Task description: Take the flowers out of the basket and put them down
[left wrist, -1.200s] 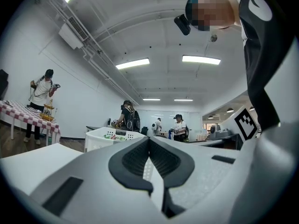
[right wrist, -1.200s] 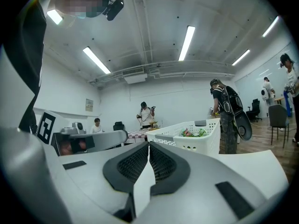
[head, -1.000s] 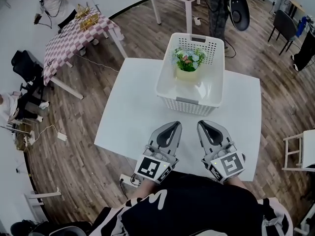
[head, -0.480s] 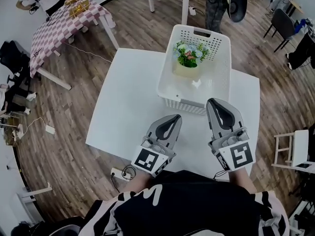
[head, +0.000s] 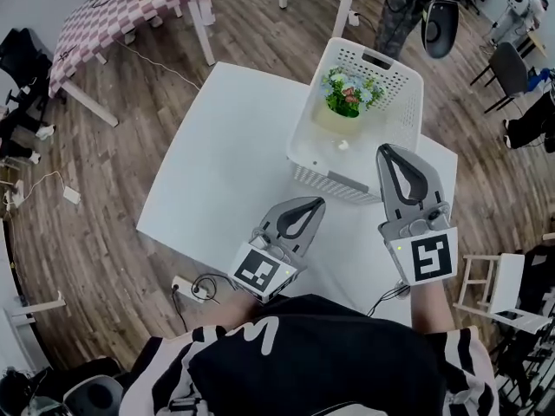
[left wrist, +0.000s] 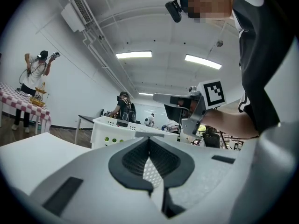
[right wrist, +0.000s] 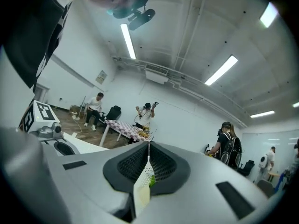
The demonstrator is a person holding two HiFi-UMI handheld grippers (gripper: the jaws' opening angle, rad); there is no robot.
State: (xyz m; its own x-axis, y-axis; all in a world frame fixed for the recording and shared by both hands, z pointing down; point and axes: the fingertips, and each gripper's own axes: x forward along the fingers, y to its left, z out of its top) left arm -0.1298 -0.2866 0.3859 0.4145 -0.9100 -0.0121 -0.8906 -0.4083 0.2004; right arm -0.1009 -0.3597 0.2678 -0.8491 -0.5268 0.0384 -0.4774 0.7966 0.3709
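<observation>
Grey left gripper (head: 313, 204): nearest of the two, low over the white table, its tip just short of the basket's near wall. The jaws are closed tip to tip, with nothing between them; only basket mesh shows through the slit behind the tips.
Grey right gripper (head: 388, 149): further forward, and in the head view its tip overlaps the basket's near right corner. I cannot tell whether it touches the rim. The jaws meet at the tips and carry nothing; a sliver of basket and green shows through the gap.
White table (head: 221, 150): bare on the left half, with the basket on its far right part.
White basket (head: 309, 113): perforated plastic, standing upright, with a handle slot in each end wall.
Flowers (head: 349, 92): a small bunch of white, pink and green in a pale yellow pot (head: 333, 117). It stands upright inside the basket, toward the far end, well apart from both grippers.
Wooden floor (head: 104, 198): plank floor all round the table.
Checked table (head: 113, 16): red-and-white cloth, far left.
</observation>
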